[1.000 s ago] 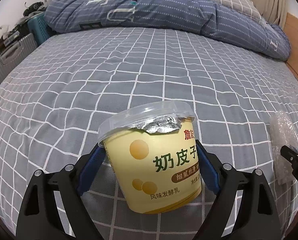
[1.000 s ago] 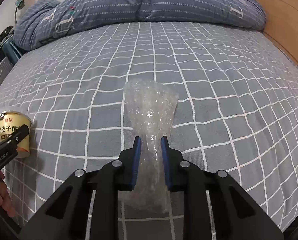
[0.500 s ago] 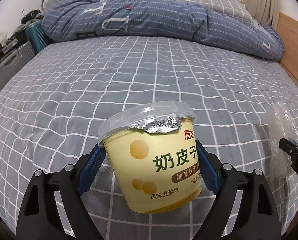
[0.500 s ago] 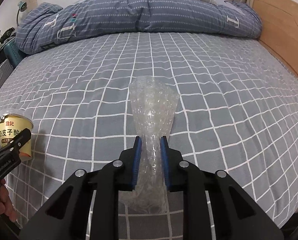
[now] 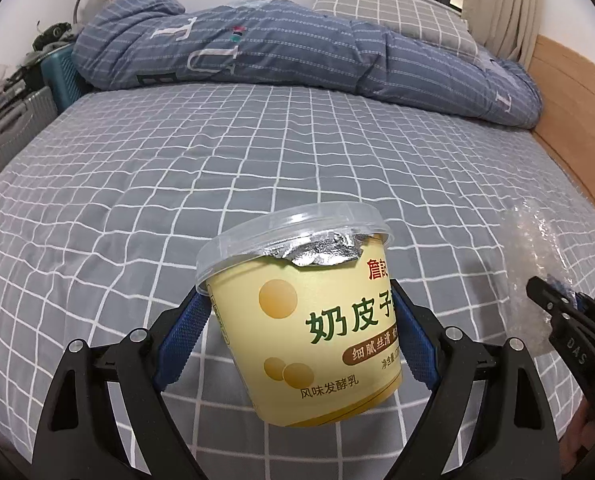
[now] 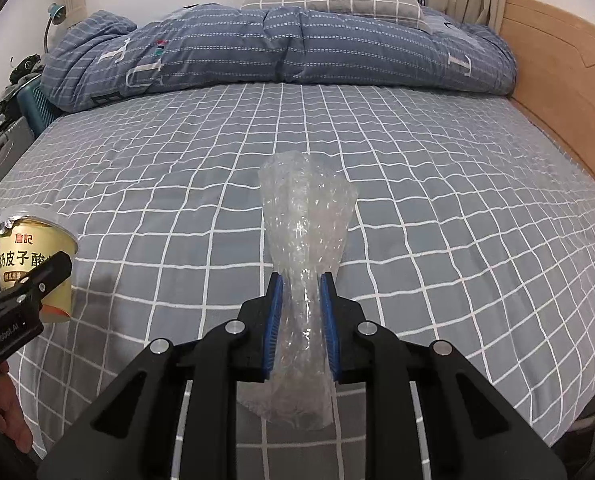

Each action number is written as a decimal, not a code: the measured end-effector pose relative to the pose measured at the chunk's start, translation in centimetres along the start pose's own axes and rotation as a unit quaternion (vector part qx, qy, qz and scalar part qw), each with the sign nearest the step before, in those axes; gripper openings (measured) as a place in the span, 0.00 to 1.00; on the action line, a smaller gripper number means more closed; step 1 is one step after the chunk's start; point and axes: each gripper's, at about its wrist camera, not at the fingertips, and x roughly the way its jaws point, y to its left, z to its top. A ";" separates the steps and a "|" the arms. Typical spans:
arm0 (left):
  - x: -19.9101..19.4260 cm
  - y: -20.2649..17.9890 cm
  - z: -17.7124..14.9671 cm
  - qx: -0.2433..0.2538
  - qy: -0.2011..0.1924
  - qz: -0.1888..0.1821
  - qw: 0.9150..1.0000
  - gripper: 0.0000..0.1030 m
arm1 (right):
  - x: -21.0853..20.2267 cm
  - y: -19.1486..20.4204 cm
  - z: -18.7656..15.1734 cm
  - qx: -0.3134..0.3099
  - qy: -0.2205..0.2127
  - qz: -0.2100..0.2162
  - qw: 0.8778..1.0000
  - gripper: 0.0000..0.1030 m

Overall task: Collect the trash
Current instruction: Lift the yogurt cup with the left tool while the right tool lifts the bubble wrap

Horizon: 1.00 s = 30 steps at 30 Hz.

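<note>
Holding both pieces clear above the bed [image 6: 437, 184]: left tool [image 5: 297, 332] spread wide, clamping the upright yogurt tub [image 5: 309, 320]; right tool [image 6: 300, 316] nearly shut, pinching the bubble wrap [image 6: 305, 216], long axis pointing away; no bin visible.

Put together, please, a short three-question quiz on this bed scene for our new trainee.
1. True or false: the right gripper is open and holds nothing.
2. What does the left gripper clamp? A) a folded towel B) the yellow yogurt cup C) a glass bottle
3. Fill in: the cup's foil seal sits under a clear plastic ____.

Key
1. False: it is shut on the bubble wrap.
2. B.
3. Lid.
</note>
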 end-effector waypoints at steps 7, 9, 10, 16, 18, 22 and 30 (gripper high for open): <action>-1.5 0.0 -1.1 0.000 0.002 -0.004 1.000 0.82 | -1.8 0.3 -1.0 -0.008 -0.010 -0.006 1.000 0.19; -1.9 0.0 -1.4 0.001 0.002 -0.004 1.000 0.82 | -2.4 0.4 -1.3 -0.011 -0.014 -0.007 1.000 0.19; -2.2 0.0 -1.6 0.002 0.001 -0.004 1.000 0.82 | -2.7 0.4 -1.4 -0.011 -0.015 -0.007 1.000 0.19; -3.6 0.3 -2.8 0.007 -0.001 0.001 1.000 0.82 | -4.5 0.7 -2.1 -0.008 -0.021 0.000 1.000 0.19; -4.0 0.5 -3.0 0.009 0.000 0.003 1.000 0.82 | -5.2 0.8 -2.3 -0.009 -0.025 0.002 1.000 0.19; -5.2 0.7 -3.3 0.007 -0.003 0.003 1.000 0.82 | -6.3 1.2 -2.6 -0.011 -0.028 0.006 1.000 0.19; -7.8 1.0 -3.7 0.013 -0.010 0.000 1.000 0.82 | -8.6 1.9 -3.0 -0.017 -0.036 0.009 0.999 0.19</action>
